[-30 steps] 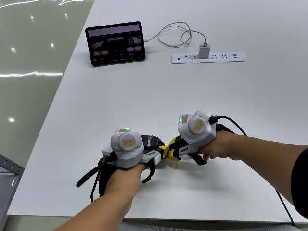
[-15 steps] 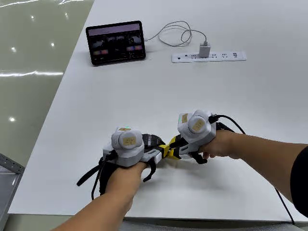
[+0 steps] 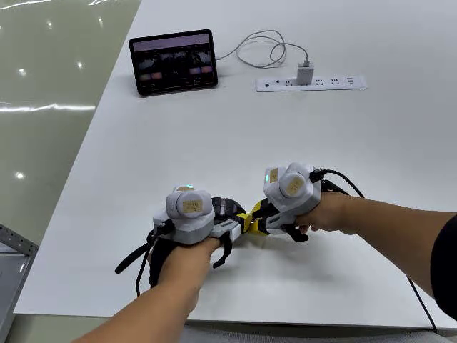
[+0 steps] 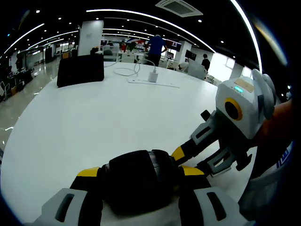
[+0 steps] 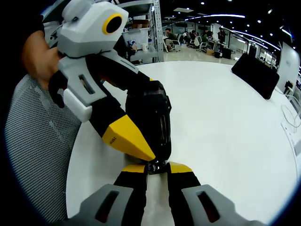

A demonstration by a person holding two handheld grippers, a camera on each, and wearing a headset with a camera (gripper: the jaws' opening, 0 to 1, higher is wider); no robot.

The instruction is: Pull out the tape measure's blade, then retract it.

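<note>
The black tape measure (image 4: pixel 141 188) lies on the white table (image 3: pixel 214 143), and my left gripper (image 4: pixel 140 172) is shut on its case with a yellow-tipped jaw on each side. In the right gripper view the case (image 5: pixel 153 113) stands just ahead of my right gripper (image 5: pixel 157 168), which is shut on the small metal hook (image 5: pixel 155 164) at the blade's end, close against the case. No length of blade shows between them. In the head view the left gripper (image 3: pixel 239 226) and right gripper (image 3: pixel 255 219) meet tip to tip at the tape measure (image 3: pixel 226 209) near the table's front edge.
A dark tablet (image 3: pixel 173 62) stands at the back left of the table. A white power strip (image 3: pixel 311 83) with a charger and a coiled cable (image 3: pixel 264 50) lies at the back. A black cable (image 3: pixel 343 182) trails from the right gripper. The table's left edge drops to the floor.
</note>
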